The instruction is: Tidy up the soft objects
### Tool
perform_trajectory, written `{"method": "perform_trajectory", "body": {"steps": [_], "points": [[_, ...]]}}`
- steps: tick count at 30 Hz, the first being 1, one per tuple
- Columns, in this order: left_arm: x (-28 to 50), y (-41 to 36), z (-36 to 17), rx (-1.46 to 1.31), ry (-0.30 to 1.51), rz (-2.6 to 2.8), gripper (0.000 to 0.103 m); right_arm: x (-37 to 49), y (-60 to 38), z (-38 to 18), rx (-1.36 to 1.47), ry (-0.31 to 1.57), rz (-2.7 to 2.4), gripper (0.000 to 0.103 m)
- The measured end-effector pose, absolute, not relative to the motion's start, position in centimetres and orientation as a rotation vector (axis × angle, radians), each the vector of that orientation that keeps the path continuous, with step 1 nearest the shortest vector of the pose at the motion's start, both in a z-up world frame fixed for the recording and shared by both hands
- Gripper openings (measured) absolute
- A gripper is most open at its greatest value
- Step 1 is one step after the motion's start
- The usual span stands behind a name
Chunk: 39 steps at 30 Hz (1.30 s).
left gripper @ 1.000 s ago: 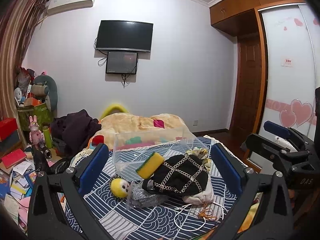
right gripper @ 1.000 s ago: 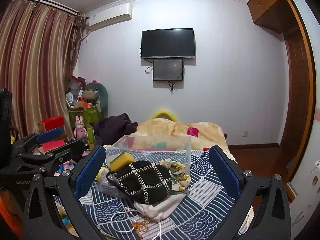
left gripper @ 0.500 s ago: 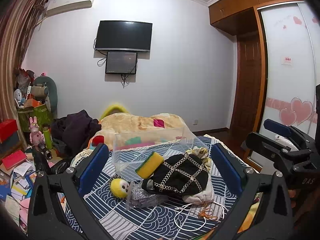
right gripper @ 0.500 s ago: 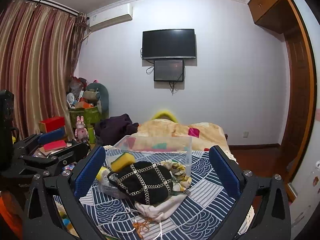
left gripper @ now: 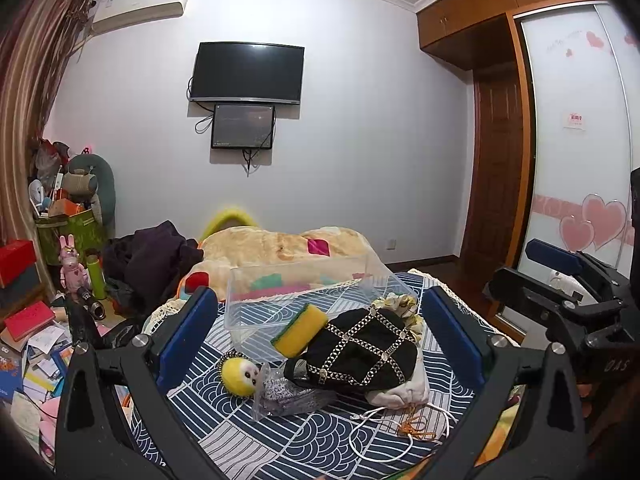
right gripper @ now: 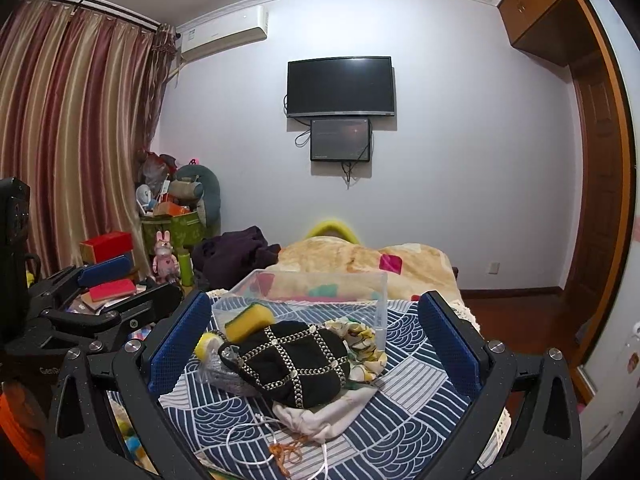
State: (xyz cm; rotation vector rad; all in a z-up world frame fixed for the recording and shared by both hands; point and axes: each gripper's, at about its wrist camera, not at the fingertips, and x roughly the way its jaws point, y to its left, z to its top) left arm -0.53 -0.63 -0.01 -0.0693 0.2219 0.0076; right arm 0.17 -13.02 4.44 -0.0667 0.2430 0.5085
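On the bed (left gripper: 280,440), with its blue-and-white patterned cover, a clear plastic bin (left gripper: 304,300) stands at twelve o'clock of the pile, seemingly empty. Just before it lies a black quilted bag (left gripper: 360,352) with chain trim, resting on a white drawstring pouch (left gripper: 400,392). A floral cloth (right gripper: 360,344) is bunched at its two o'clock, touching the bin's wall. A yellow-and-green sponge (left gripper: 298,330) leans on the bag at ten o'clock; a yellow plush toy (left gripper: 240,376) sits at eight o'clock beside a crinkled clear packet (left gripper: 288,400).

Both the left tongs (left gripper: 320,336) and the right tongs (right gripper: 316,340) hover spread wide, pinching nothing, framing the pile.

The bag probably sags and its chains may slip — pinching a fold of fabric near its middle looks safest. The sponge is light and springy — take it across its short sides.
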Motion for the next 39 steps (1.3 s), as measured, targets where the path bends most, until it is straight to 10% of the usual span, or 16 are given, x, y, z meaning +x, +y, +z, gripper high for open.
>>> {"method": "perform_trajectory", "body": {"steps": [23, 31, 39], "points": [[2.1, 1.2, -2.8, -0.065, 0.297, 0.08, 0.102, 3.4, -13.1, 1.2, -0.017, 0.413, 0.559, 0.102], [5.5, 4.8, -6.2, -0.138, 0.424, 0.116, 0.075, 5.4, -12.0, -1.1, -0.033, 0.525, 0.59, 0.085], [8.4, 5.4, -7.6, -0.159, 0.478, 0.05, 0.068, 7.5, -10.1, -2.3, -0.083, 0.566, 0.616, 0.08]]}}
